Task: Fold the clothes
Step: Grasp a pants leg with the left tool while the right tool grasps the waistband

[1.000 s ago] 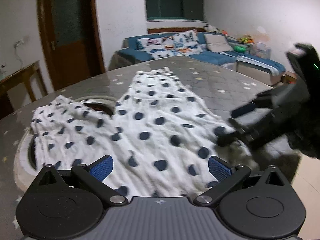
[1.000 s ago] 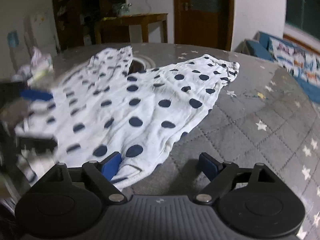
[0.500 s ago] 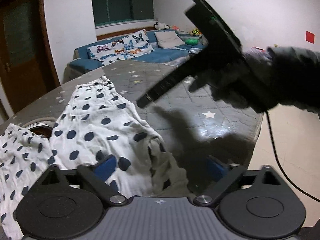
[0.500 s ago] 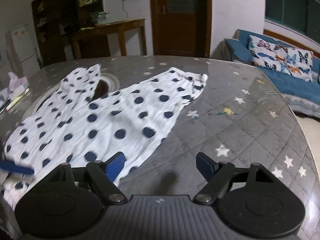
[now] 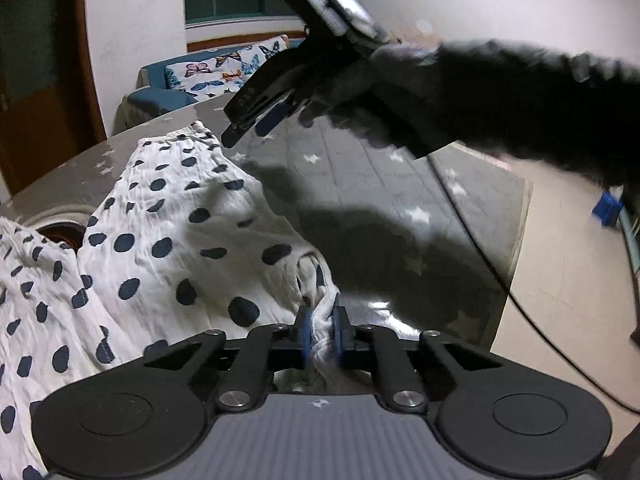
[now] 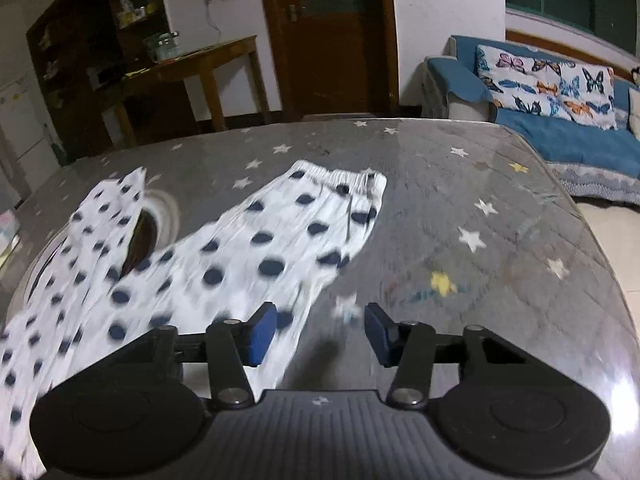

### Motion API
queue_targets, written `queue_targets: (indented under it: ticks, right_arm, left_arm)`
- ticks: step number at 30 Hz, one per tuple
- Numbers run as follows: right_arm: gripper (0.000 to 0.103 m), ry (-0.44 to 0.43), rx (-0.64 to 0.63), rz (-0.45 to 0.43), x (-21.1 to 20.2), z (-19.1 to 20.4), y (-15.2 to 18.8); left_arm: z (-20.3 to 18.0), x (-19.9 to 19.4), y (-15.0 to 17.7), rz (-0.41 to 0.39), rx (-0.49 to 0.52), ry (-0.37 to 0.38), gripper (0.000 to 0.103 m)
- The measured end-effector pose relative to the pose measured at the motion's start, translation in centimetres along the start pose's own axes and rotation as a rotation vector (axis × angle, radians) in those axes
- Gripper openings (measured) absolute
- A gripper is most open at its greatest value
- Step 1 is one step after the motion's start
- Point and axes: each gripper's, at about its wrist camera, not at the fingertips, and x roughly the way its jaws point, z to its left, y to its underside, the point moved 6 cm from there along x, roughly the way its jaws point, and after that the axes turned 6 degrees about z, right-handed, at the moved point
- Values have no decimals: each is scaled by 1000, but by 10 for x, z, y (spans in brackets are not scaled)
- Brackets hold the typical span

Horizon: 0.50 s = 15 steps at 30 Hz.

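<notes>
on the grey star-printed table [image 6: 472, 184] a pair of white trousers with dark polka dots [image 6: 256, 248] lies spread out, one leg reaching toward the far side with its gathered elastic cuff at the end, the other leg running off to the left over a round ring set in the tabletop [image 6: 166, 216]. near the front edge of the table the left gripper [image 5: 320, 330] is clenched on a bunched fold of the polka-dot trousers [image 5: 168, 236], the white cloth squeezed between its two blue pads, with the fabric rising in wrinkled ridges just ahead of them. the right gripper [image 6: 320, 334] hangs above the table with its blue pads spread apart and nothing between them; its left pad sits over the edge of the cloth, its right pad over bare table. seen from the left wrist, the right gripper [image 5: 250, 122] is held by a dark-gloved hand [image 5: 360, 84] above the far trouser cuff, a thin black cable [image 5: 472, 240] trailing down from it. beyond the table stand a blue sofa [image 6: 560, 136] with a butterfly-print cushion [image 6: 548, 84], a brown door [image 6: 332, 36] and a wooden side table [image 6: 200, 60].
</notes>
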Motion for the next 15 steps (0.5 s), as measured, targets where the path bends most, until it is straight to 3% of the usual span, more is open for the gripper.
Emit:
queue_targets:
  ticks: [9, 15]
  right_arm:
    - [44, 50, 47, 2, 60, -11, -54]
    - [40, 102, 89, 15, 92, -23, -72]
  left_arm:
    - [31, -24, -12, -54, -134, 49, 10]
    - [53, -38, -15, -80, -213, 66, 10]
